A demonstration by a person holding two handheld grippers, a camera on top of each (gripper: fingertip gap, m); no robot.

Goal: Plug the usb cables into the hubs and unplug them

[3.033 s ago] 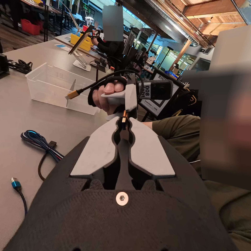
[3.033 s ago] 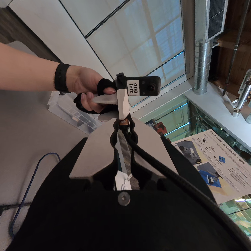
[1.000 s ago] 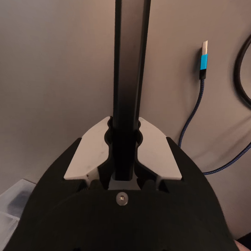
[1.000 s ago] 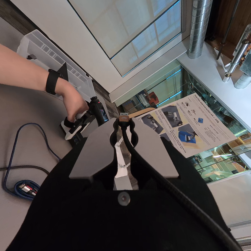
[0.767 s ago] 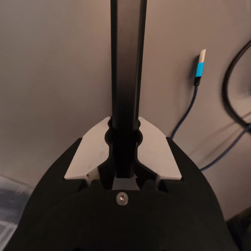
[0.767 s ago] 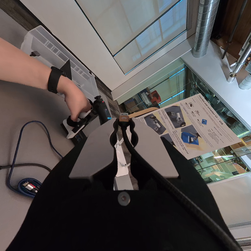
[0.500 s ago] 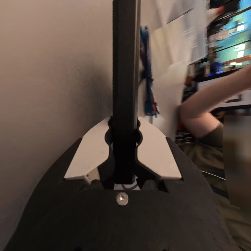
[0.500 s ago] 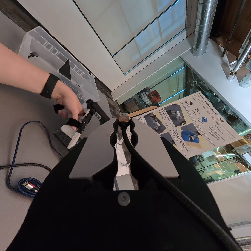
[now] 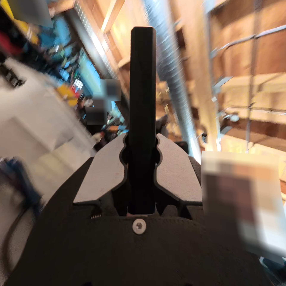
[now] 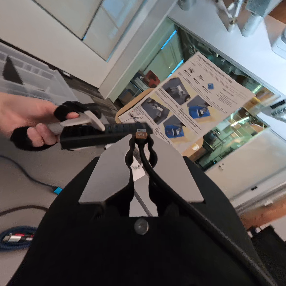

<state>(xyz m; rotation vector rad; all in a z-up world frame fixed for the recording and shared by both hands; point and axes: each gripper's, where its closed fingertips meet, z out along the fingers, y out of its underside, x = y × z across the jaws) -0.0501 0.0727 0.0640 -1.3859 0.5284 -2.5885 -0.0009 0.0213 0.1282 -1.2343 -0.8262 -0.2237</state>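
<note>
The printed poster [image 10: 190,99] carries writing and pictures, too blurred to read; nothing else bears text.

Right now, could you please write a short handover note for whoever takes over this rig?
Left tool: shut on the black USB hub, held up off the table.
Right tool: shut on the black cable's plug with the copper-coloured shell, metal tip right at the hub's port side; whether it is touching cannot be told.
Blue braided cable lies loose on the table.
Done: hub and plug both gripped.
Left: insert this plug, then unplug it.
</note>
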